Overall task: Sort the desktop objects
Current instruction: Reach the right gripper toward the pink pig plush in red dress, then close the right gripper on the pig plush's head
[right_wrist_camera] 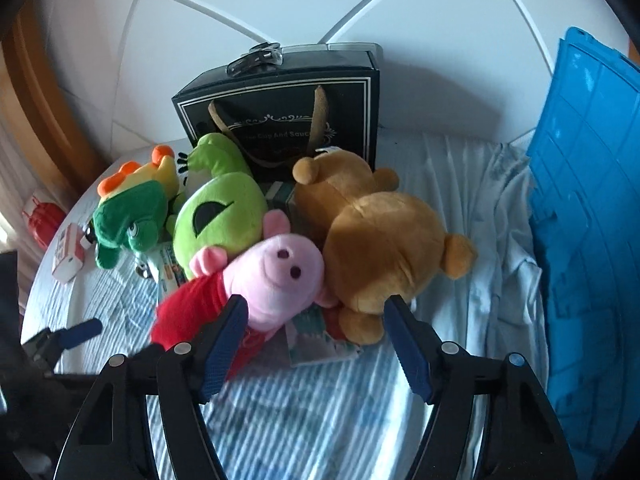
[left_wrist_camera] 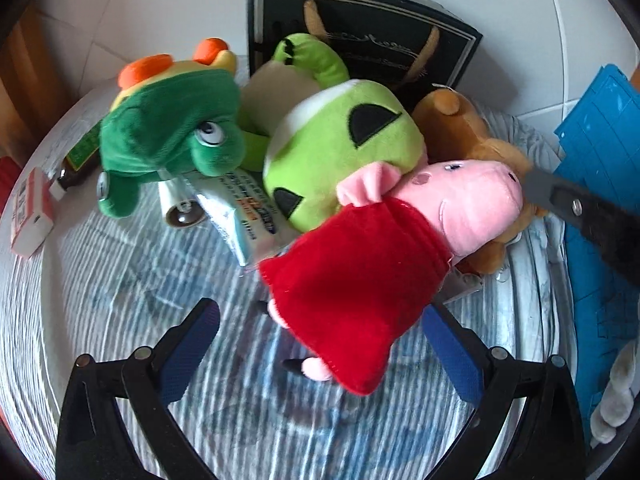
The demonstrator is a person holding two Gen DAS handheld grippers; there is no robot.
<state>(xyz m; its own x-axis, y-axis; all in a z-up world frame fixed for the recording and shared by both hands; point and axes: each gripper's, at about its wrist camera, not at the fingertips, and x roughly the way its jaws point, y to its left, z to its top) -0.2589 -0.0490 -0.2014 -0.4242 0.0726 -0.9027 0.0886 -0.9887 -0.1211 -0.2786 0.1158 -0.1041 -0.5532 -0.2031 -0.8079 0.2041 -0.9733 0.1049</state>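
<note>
Two grippers over a pile of plush toys on a tabletop.
Left gripper spread wide around the pink pig, untouched; right gripper part-spread before the pig, holding nothing.

"Cup And Sauc" on black gift bag

Pink pig in red; blue-striped cloth; brown bear

This looks like a home. Soft toys lie on a counter with a striped cloth. White floor tiles show at 12 o'clock, a wooden door frame at 9 o'clock.
</note>
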